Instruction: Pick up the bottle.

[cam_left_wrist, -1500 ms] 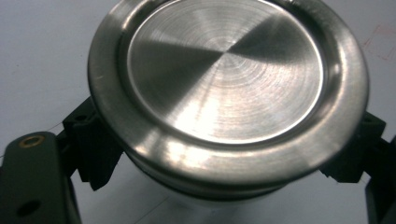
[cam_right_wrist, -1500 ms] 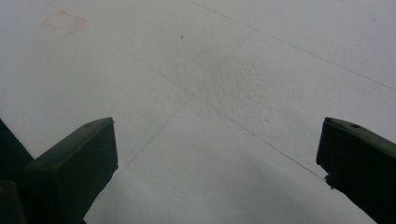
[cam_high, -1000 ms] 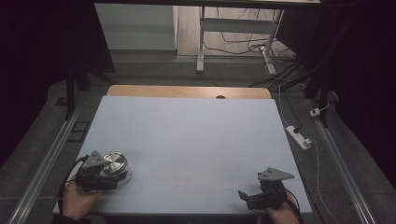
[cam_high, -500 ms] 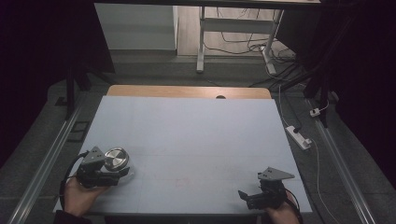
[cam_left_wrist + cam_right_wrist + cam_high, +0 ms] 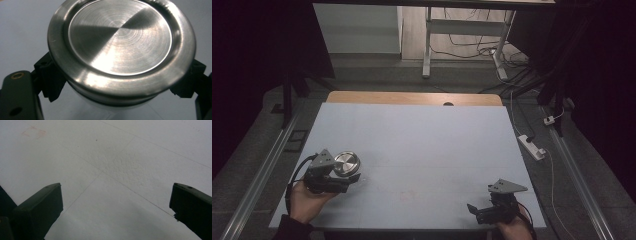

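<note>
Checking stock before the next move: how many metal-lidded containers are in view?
1. The metal-lidded container sits clamped in the left gripper, near the table's front left corner.

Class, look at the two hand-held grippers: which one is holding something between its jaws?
The left hand-held gripper: its jaws clamp a container with a round brushed-steel lid. The right hand-held gripper has wide-open jaws with just table between them.
</note>
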A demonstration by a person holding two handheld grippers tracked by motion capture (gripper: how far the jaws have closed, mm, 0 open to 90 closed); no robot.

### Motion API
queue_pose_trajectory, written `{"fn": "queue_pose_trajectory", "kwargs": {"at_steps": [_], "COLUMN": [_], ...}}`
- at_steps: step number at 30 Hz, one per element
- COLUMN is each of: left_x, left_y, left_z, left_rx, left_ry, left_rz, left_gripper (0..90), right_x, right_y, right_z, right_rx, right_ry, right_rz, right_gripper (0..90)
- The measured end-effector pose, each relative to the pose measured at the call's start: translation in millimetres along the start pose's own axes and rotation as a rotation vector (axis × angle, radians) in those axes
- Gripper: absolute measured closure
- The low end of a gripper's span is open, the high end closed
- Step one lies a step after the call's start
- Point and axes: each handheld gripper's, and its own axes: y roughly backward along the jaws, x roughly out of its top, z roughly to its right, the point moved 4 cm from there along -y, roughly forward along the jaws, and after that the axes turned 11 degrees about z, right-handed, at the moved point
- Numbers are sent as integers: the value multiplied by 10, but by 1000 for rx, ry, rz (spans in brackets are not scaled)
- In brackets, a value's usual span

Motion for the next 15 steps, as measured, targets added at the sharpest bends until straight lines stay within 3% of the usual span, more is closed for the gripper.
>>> {"fn": "queue_pose_trajectory", "kwargs": {"at_steps": [15], "left_x": [326], "left_y": [-331], "left_z": [130], "left_rx": [-72], "left_ry": [-83], "left_rz": [-12], "left_gripper": [153], "right_x": [1], "right_y": [4], "right_z": [9], "right_rx": [-5], "right_ry": [-5], "right_rz": [4], "right_gripper": [0]}}
